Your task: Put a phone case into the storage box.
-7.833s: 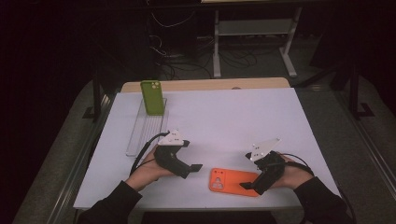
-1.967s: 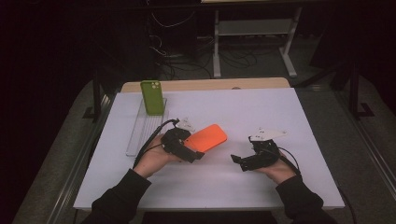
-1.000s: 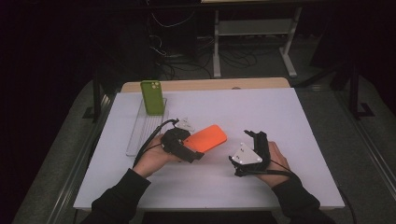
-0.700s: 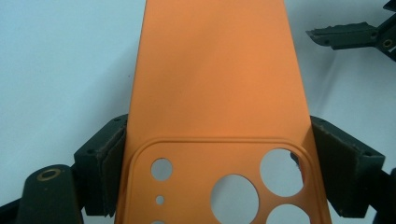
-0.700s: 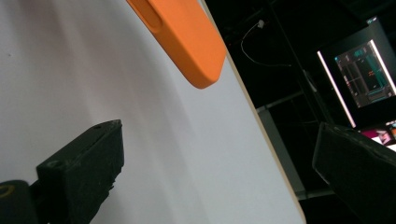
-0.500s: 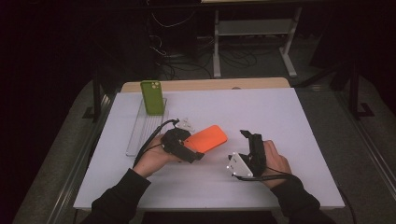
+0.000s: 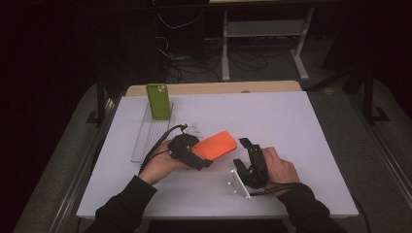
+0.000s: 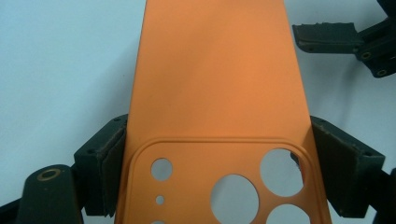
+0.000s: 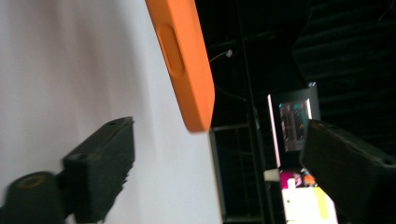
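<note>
An orange phone case (image 7: 217, 145) is held above the white table (image 7: 301, 126), its camera-hole end clamped in my left gripper (image 7: 198, 153). In the left gripper view the case (image 8: 219, 84) runs straight out from between the two pads (image 8: 106, 169) of the left gripper (image 8: 219, 168). My right gripper (image 7: 241, 153) is rolled on its side just right of the case's free end, jaws wide apart. The right gripper view has the case's edge (image 9: 187, 60) ahead of the right gripper (image 9: 219, 172), not between its jaws. That gripper's jaws (image 8: 329, 37) sit beyond the case at top right.
A green phone (image 7: 159, 100) stands upright at the far end of a clear slotted rack (image 7: 145, 136) on the table's left side. A wooden strip (image 7: 214, 88) runs along the far edge, with dark floor, cables and a stand behind.
Over the last second the right hand rolled its gripper onto its side and moved left toward the case's free end. The left gripper and case stayed still.
</note>
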